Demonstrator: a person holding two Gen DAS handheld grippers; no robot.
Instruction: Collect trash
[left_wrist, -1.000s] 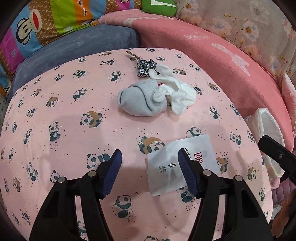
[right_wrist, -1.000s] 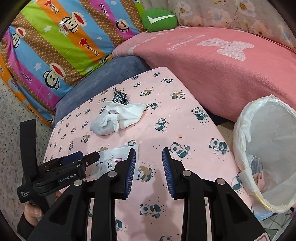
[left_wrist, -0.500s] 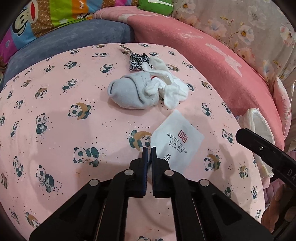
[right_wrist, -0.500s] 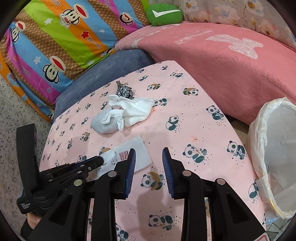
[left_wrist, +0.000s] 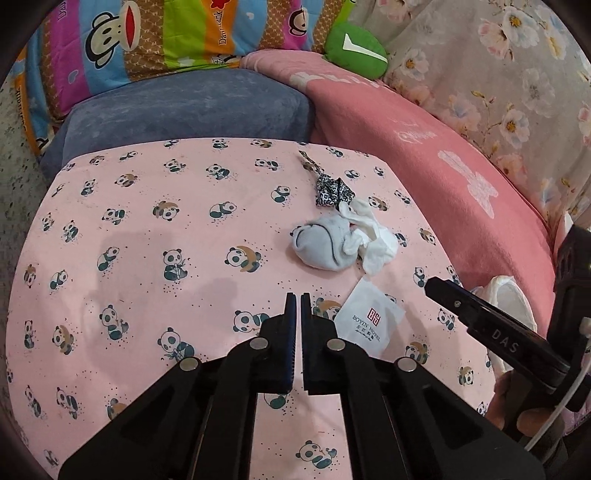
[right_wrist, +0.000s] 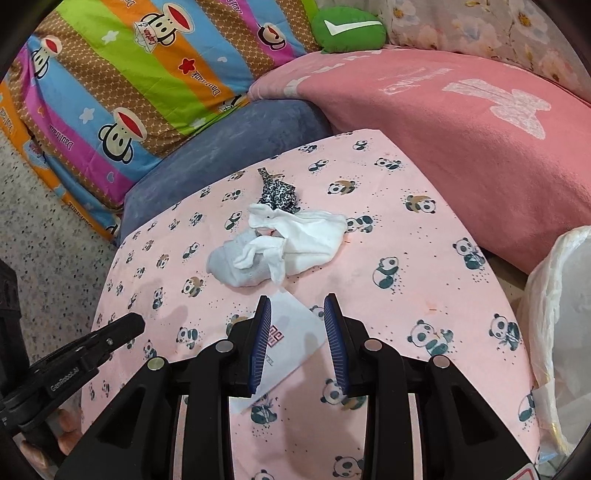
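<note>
The panda-print bench (right_wrist: 406, 266) sits against bedding. My left tongs (left_wrist: 297, 299) are closed on nothing; my right tongs (right_wrist: 297, 306) stand open over the white packet (right_wrist: 291, 332), at 6 o'clock from the socks (right_wrist: 273, 251), ready to pinch it.

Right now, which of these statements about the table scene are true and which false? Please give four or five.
1. The left gripper is shut, with nothing held. True.
2. The white packet hangs between the right gripper's jaws. False: it lies flat on the panda cloth, jaws open above it.
3. The socks lie beyond the packet. True.
4. The bin bag is on the table. False: it stands beside it.
</note>
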